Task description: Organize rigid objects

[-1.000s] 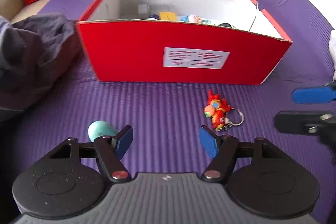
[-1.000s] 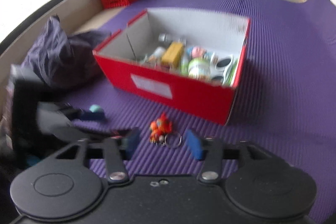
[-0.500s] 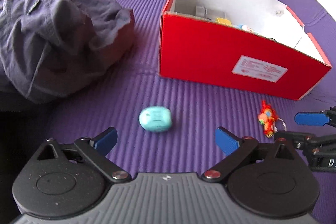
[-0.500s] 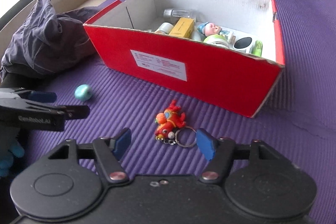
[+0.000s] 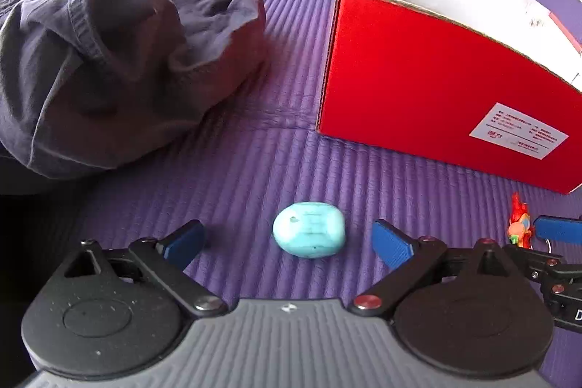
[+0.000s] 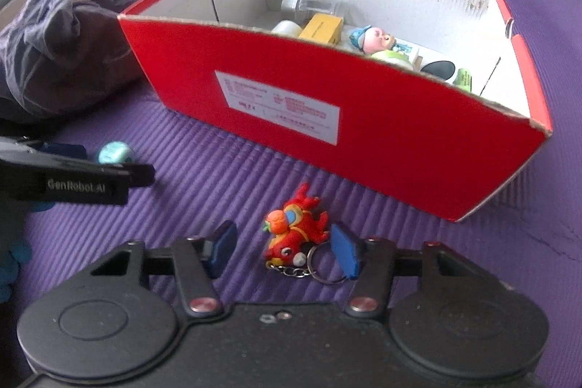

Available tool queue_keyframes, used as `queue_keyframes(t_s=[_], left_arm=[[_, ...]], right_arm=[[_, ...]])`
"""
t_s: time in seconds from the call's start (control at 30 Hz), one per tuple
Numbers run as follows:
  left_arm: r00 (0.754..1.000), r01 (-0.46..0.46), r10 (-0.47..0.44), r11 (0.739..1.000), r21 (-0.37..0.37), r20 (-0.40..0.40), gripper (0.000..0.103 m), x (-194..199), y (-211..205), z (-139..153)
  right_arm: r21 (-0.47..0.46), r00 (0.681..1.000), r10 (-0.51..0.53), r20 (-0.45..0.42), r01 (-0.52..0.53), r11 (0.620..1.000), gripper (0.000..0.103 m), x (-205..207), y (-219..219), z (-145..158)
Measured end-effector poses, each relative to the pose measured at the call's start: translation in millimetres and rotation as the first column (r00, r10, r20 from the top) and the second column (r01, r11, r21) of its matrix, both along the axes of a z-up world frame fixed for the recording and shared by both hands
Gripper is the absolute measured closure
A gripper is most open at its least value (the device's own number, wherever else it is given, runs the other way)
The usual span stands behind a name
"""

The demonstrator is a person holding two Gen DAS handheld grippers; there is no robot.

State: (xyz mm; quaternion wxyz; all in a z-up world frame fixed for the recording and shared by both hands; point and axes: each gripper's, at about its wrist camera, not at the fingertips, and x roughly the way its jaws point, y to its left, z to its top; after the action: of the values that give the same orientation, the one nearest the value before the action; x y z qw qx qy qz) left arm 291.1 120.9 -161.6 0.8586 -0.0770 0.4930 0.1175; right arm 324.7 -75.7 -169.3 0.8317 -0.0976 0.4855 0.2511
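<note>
While blurred, red keychain toy (image 6: 295, 232) seemingly dragon-shaped, orange-faced.

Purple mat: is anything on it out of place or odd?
Two rigid items lie loose outside the red box: a turquoise egg-shaped object and a red dragon keychain. A crumpled grey garment lies heaped beside the box.
</note>
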Motion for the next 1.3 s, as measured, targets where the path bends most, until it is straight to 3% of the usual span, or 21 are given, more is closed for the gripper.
queue_keyframes(t_s=[0.2,0.27,0.33,0.37,0.57,0.77,1.1,1.3], left_arm=[[1.0,0.001,-0.001,1.0,0.023,0.011,0.021,-4.7,-3.1,4.2],[1.0,0.008,-0.009,1.0,0.03,0.009,0.034,-6.7,-6.9,7.3],[1.0,0.023,-0.023,0.999,0.025,0.014,0.059,-7.2,-10.6,10.6],[1.0,0.029,-0.029,0.999,0.025,0.011,0.064,-5.3,-11.6,11.1],[1.0,0.022,-0.022,1.0,0.021,0.013,0.065,-7.6,-14.6,22.7],[0.997,0.049,-0.048,0.999,-0.012,0.054,0.065,-16.1,-22.8,55.6],[0.97,0.16,-0.153,0.987,-0.022,0.191,0.065,-8.5,-39.6,146.9],[0.945,0.207,-0.212,0.977,0.046,0.25,0.065,17.7,-52.3,188.5]], right_arm=[[-0.024,1.0,-0.009,0.017,0.01,1.0,0.065,0.6,0.9,0.2],[-0.024,1.0,-0.011,0.017,0.012,1.0,0.065,0.0,0.3,0.8],[-0.029,1.0,-0.006,0.018,0.007,1.0,0.066,-1.1,0.5,1.2],[-0.026,1.0,-0.004,0.015,0.004,1.0,0.066,-1.9,0.0,1.9],[-0.003,1.0,-0.001,0.014,0.001,1.0,0.066,-10.6,-2.9,11.6],[0.041,0.999,0.015,0.037,-0.017,0.999,0.066,-26.5,-10.3,41.8],[0.129,0.988,0.033,0.153,-0.054,0.99,0.067,-27.5,-25.5,137.9],[0.142,0.972,0.013,0.233,-0.047,0.989,0.067,-4.0,-26.2,175.9]])
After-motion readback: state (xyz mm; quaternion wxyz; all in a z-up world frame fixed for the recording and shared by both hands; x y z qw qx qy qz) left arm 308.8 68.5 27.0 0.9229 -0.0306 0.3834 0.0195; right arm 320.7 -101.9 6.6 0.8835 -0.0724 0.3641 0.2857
